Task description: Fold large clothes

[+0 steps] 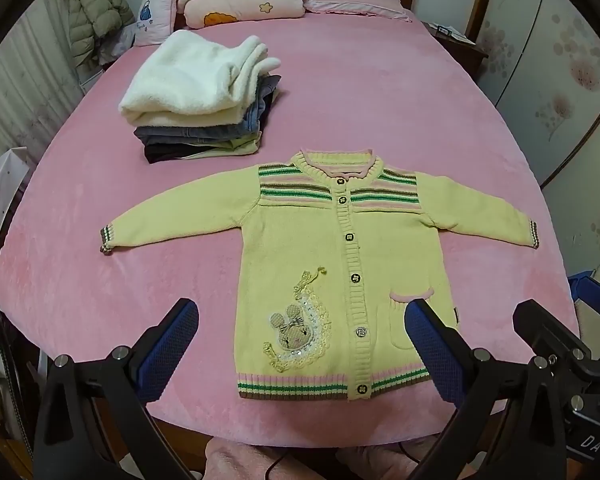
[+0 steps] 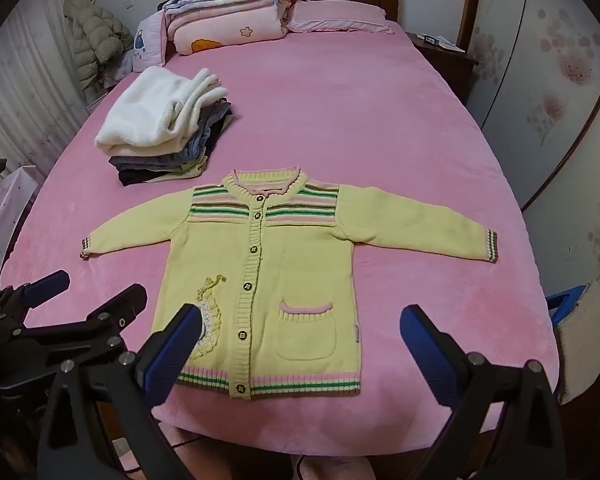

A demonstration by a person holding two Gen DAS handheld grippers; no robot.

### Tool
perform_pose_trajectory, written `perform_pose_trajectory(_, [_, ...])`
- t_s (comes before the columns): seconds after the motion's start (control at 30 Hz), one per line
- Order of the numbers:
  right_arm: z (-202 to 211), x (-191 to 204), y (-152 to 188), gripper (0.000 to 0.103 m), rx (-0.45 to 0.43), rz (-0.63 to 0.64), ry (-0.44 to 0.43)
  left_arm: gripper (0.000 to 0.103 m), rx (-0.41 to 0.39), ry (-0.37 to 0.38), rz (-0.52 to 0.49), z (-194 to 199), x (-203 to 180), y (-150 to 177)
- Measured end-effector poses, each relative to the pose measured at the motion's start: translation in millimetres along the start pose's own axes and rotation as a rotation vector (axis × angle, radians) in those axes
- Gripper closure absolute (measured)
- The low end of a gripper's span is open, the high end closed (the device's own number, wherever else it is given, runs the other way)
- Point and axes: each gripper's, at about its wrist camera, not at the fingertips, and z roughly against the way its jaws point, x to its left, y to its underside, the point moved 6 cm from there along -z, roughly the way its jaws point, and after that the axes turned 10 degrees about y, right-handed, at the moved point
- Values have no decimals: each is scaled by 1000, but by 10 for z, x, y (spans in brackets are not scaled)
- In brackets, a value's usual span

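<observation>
Hovering above near edge of pink bed (image 1: 340,92): left gripper (image 1: 302,344) and right gripper (image 2: 300,344), both spread wide, nothing between pads. Yellow cardigan (image 1: 316,248) lies flat, buttoned, front up, sleeves out sideways. Risk: smooth knit sliding on plush cover, pinch grabbing one layer only, sleeve bunching, fold skewed. Collar points toward folded pile (image 1: 196,100) and headboard; hem nearest; long axis collar-to-hem.

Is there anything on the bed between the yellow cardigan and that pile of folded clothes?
No. Both wrist views show only bare pink bedcover between the cardigan and the folded pile.
</observation>
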Motion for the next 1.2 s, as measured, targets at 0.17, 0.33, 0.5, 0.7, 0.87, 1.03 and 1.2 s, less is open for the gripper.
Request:
perform_pose_trajectory(0.17, [29,29,-7,3,-3,-1,-2,1,-4,-3,-2,56,51,-10])
perform_pose_trajectory(0.33, [70,74,-22,3,-1,-4,-5,1,-5,-8,-5,95,85,-27])
perform_pose_trajectory(0.5, [98,103,-29,3,-3,-4,-6,1,-4,-8,-6,119,99,-26])
perform_pose_trajectory(0.7, [111,109,-32,3,-4,-8,-5,1,-2,-9,-5,147,109,-37])
perform_pose_trajectory(0.87, [153,139,-51,3,-7,-20,-5,1,-8,-11,-18,175,117,-58])
perform_pose_trajectory(1.03, [177,128,-80,3,-15,-18,0,1,-12,-17,-25,196,124,-74])
perform_pose_trajectory(1.2, [184,130,-88,3,-18,-21,4,1,-12,-15,-31,204,128,-87])
